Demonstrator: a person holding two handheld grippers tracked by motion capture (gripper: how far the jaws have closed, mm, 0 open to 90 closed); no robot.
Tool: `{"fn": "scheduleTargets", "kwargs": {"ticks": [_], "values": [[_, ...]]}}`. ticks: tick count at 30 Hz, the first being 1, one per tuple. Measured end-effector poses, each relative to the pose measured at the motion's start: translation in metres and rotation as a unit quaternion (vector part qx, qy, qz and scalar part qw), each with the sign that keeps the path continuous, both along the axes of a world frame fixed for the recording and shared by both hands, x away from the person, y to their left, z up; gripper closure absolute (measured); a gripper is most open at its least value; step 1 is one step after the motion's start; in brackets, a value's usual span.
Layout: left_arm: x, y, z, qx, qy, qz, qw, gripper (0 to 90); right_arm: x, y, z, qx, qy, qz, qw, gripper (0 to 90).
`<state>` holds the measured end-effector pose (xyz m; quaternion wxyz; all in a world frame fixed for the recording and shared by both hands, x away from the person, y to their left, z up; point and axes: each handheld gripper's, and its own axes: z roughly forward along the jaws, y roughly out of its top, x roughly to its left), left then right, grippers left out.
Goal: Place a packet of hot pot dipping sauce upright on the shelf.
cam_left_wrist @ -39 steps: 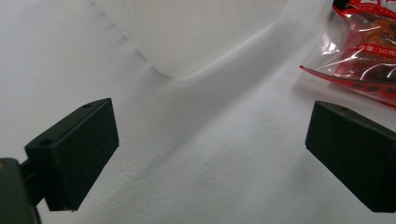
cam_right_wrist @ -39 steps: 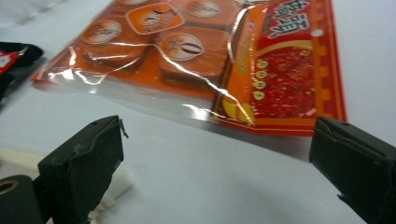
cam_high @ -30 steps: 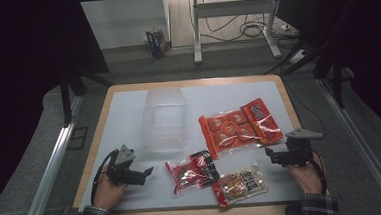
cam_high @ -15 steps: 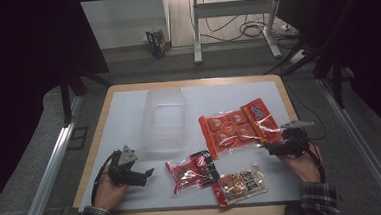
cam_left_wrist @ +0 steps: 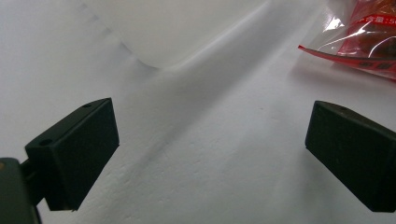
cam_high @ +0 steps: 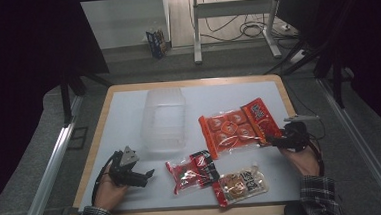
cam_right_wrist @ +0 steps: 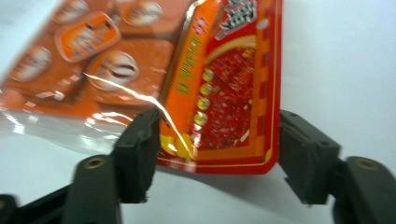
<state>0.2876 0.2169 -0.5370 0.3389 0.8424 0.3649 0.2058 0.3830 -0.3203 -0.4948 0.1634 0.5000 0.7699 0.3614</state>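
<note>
Your right gripper (cam_high: 275,141) is sitting at the near right corner of the large orange and red plastic snack packet (cam_high: 238,125), and in the right gripper view (cam_right_wrist: 212,156) its two black jaws have just been closing in, now standing either side of that corner. One jaw is touching the crinkled clear edge of the packet (cam_right_wrist: 187,79) while the other is standing just beside the red edge; whether the pads are pressing on the film you cannot tell from here, so the grip is not yet firm.

That packet is lying flat on the white table top (cam_high: 128,111), right of centre, with its red printed end towards your right hand (cam_high: 302,160).

Nearer to you, two smaller packets are lying close together: a red and clear one (cam_high: 192,170) and, just beside it, a clear one with brown contents and a red end (cam_high: 241,183). Left of the big packet, a clear plastic ribbed container (cam_high: 163,120) is standing towards the middle of the table.

Your left gripper (cam_high: 145,175) is resting on the table near the front left, jaws spread wide with nothing between them; the left gripper view (cam_left_wrist: 210,163) is showing bare table between the pads, the red edge of a packet (cam_left_wrist: 359,42) well ahead.
</note>
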Motion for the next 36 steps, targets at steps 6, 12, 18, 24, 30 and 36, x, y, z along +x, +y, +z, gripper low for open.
{"fn": "scheduleTargets", "kwargs": {"ticks": [6, 12, 18, 24, 30, 36], "values": [[0.000, 0.000, 0.000, 0.003, 0.000, 0.000, 1.0000, 2.8, 0.004, 0.014, 0.002, -0.013, 0.007, 0.023, 0.9996, 40.4], [0.000, -0.002, -0.001, 0.009, 0.001, -0.004, 0.9999, 2.8, 0.014, 0.020, 0.006, -0.032, 0.011, 0.025, 0.9991, 47.0], [-0.001, -0.002, -0.001, 0.008, -0.003, -0.004, 1.0000, 2.8, 0.027, 0.028, 0.005, -0.041, 0.017, 0.033, 0.9985, 47.6], [-0.001, 0.000, -0.001, 0.008, -0.006, -0.002, 0.9999, 2.9, 0.048, 0.030, 0.007, -0.038, 0.034, 0.044, 0.9977, 54.9], [0.000, -0.001, -0.001, 0.010, -0.006, -0.004, 0.9999, 2.9, 0.067, 0.041, 0.005, -0.050, 0.043, 0.044, 0.9968, 59.0], [-0.001, -0.003, -0.001, 0.017, -0.009, -0.012, 0.9997, 2.9, 0.077, 0.049, -0.002, -0.074, 0.055, 0.043, 0.9948, 70.0]]}}
